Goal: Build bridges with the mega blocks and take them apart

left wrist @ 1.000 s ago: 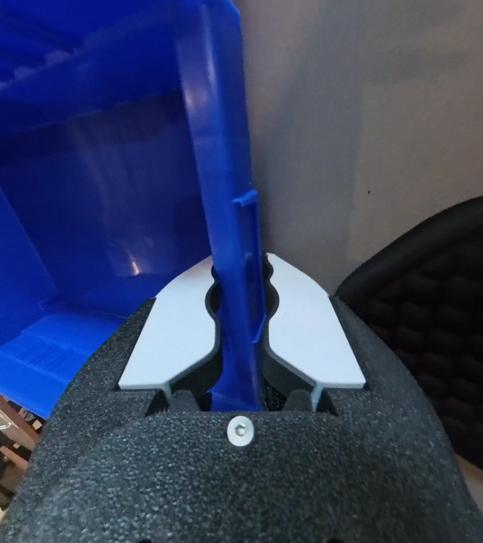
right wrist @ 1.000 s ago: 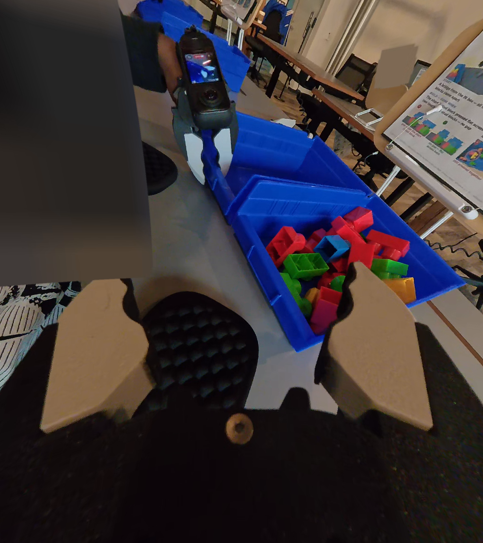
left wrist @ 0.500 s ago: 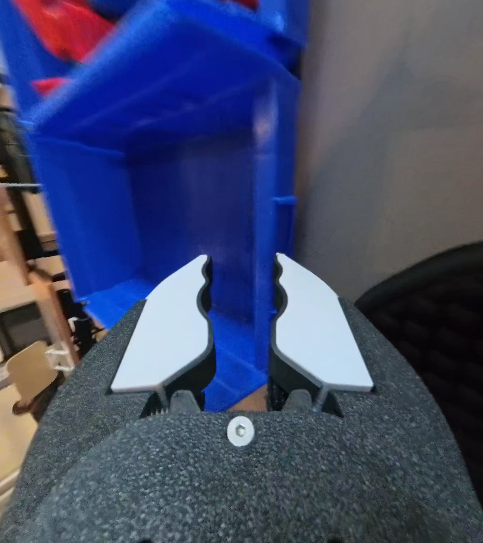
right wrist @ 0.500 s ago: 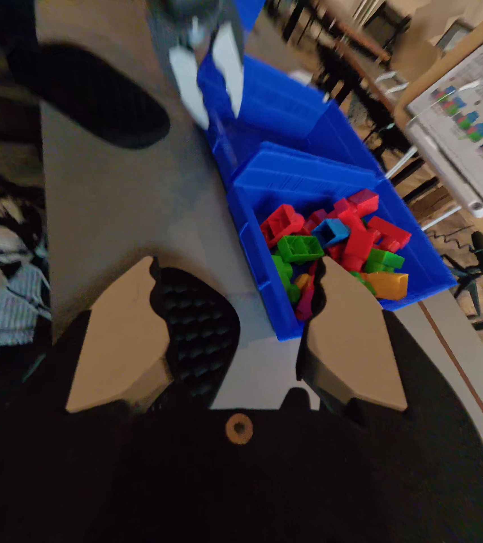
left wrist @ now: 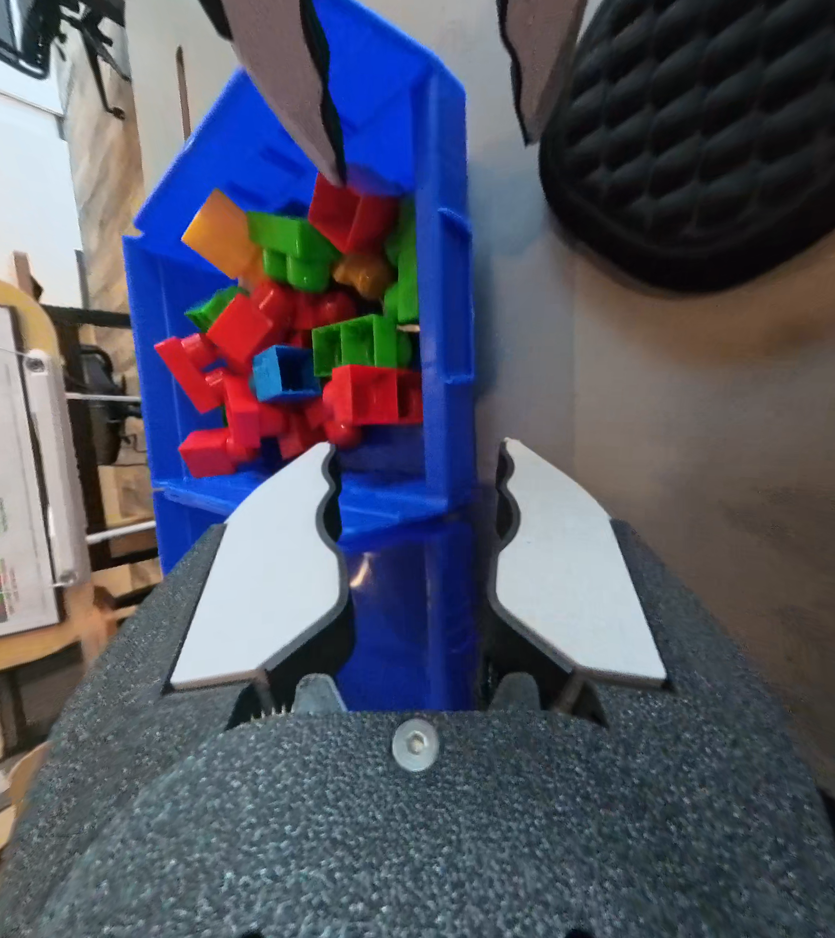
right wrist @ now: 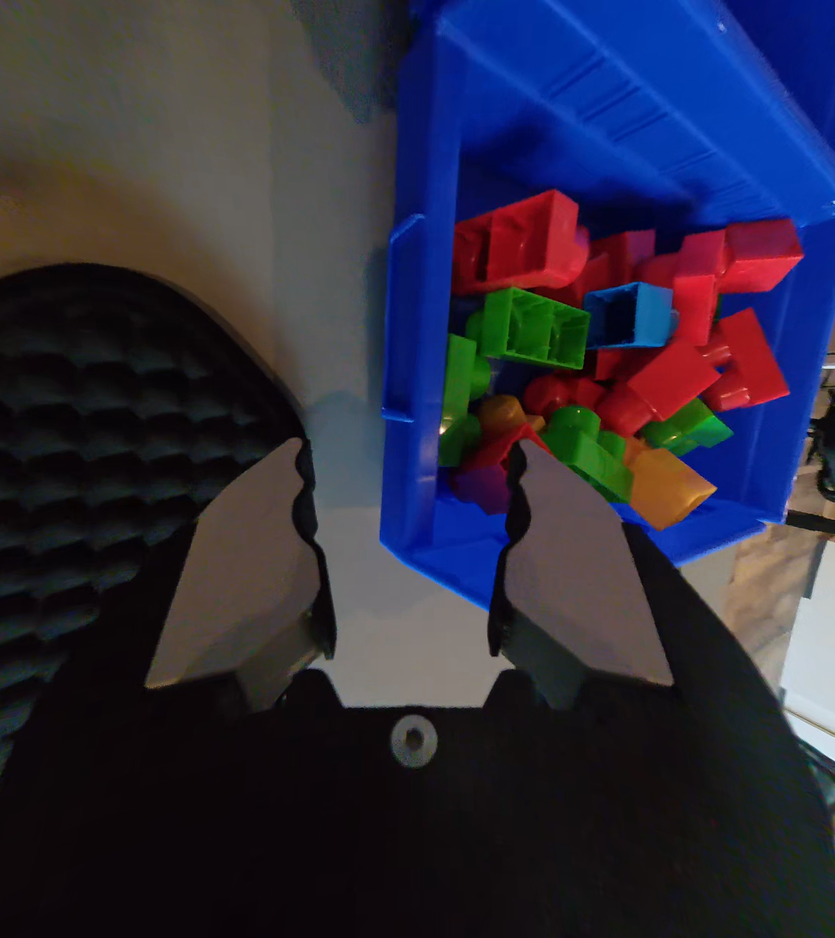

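right gripper point(right wrist: 410, 457) spread, empty, one finger over bin rim | blocks point(right wrist: 603, 355) heaped in blue bin point(right wrist: 412, 325), just ahead and right | left gripper point(left wrist: 418, 459) spread at far end | right likely nearer, judged

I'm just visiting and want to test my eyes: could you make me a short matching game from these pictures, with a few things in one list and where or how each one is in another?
Things:
1. light blue block
2. black textured mat
3. right gripper
4. orange block

Places or states:
A. open, one finger over the bin
B. on the table beside the blue bin
C. near the bin's low front wall
D. hollow side showing, among red blocks

Pairs: 1-D, 2-B, 3-A, 4-C
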